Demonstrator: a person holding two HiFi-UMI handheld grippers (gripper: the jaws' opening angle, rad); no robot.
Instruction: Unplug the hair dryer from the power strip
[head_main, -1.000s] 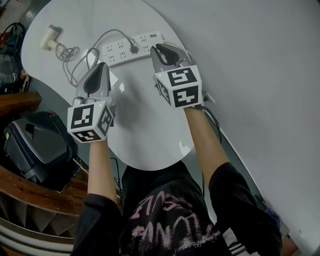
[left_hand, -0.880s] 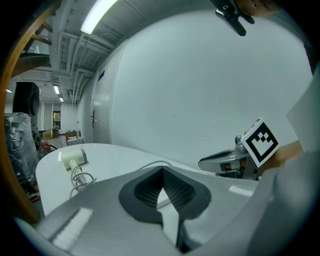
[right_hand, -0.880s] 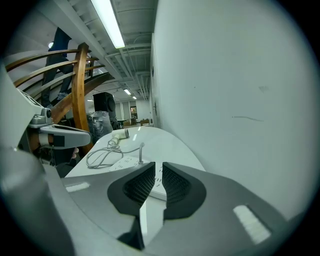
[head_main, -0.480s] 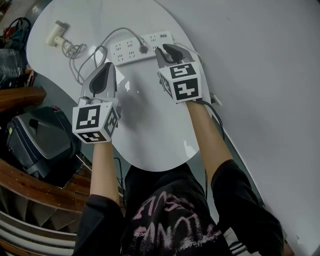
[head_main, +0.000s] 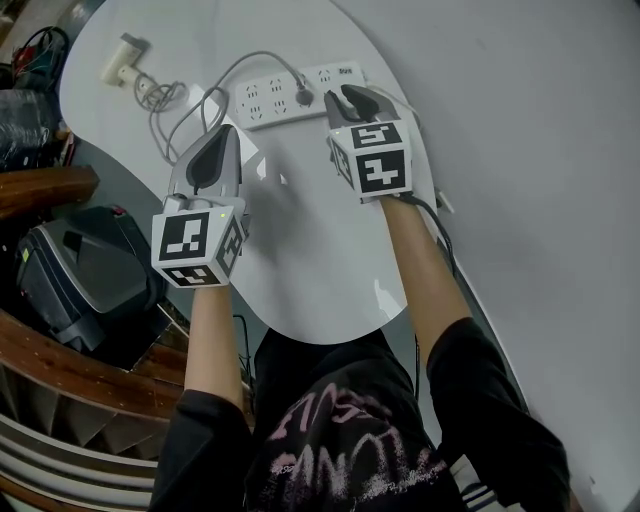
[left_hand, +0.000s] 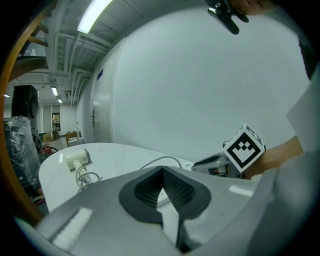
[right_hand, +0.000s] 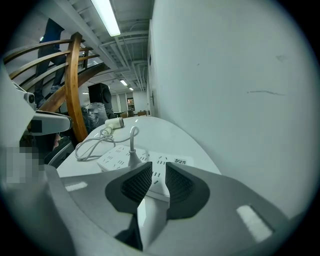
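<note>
Plug (head_main: 303, 97) sits in the strip (head_main: 262, 100). Right gripper (head_main: 352, 100) hangs near it, jaws slightly apart to grab; left gripper (head_main: 213, 152) jaws together, idle

Hair dryer (head_main: 122, 57) lies left of power strip (head_main: 266, 101); both on table (head_main: 320, 265).

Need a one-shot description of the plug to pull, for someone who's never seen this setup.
On the white table, find the white power strip near the far edge. The plug is the only thing in its sockets: grey, with a cable looping left toward the hair dryer.
</note>
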